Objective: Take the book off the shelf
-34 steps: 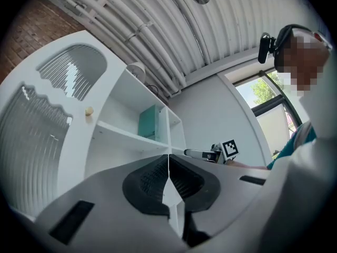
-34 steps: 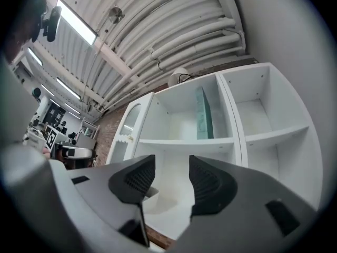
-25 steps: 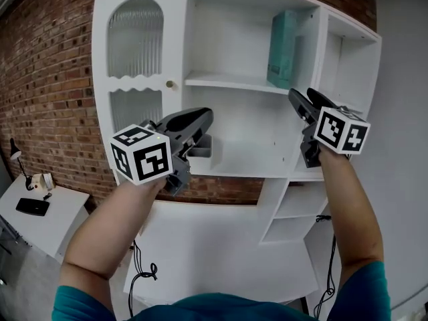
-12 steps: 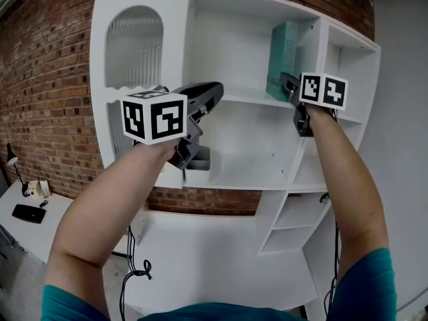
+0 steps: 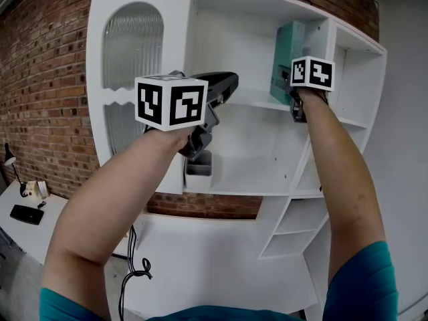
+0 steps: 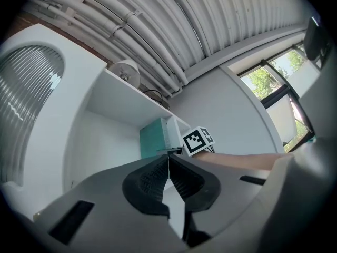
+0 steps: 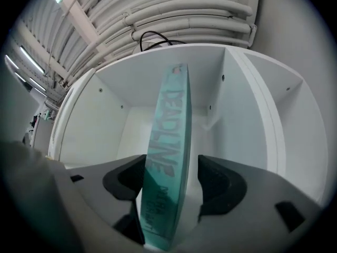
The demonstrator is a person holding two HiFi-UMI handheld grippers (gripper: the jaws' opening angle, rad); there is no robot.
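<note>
A teal book [image 5: 286,53] stands upright at the right end of the upper shelf [image 5: 242,101] of a white cabinet. In the right gripper view its spine [image 7: 167,152] rises between my right gripper's [image 7: 171,177] jaws. The jaws have just been opening, and a gap shows on the book's right side. In the head view my right gripper [image 5: 289,85] sits at the book's lower edge, mostly behind its marker cube. My left gripper [image 5: 229,83] hangs in front of the shelf's left half, shut on nothing. The left gripper view shows its pads [image 6: 152,177] meeting, with the book [image 6: 154,139] far ahead.
A small grey container [image 5: 198,168] stands on the lower shelf below my left gripper. A ribbed glass door [image 5: 134,42] closes the cabinet's left side. Narrow open shelves [image 5: 294,216] run down the right. A white desk [image 5: 27,223] sits low at the left by the brick wall.
Both hands have risen toward the upper shelf. My right gripper moved up and in until the book's spine came between its jaws. My left gripper climbed to shelf height, still shut.
</note>
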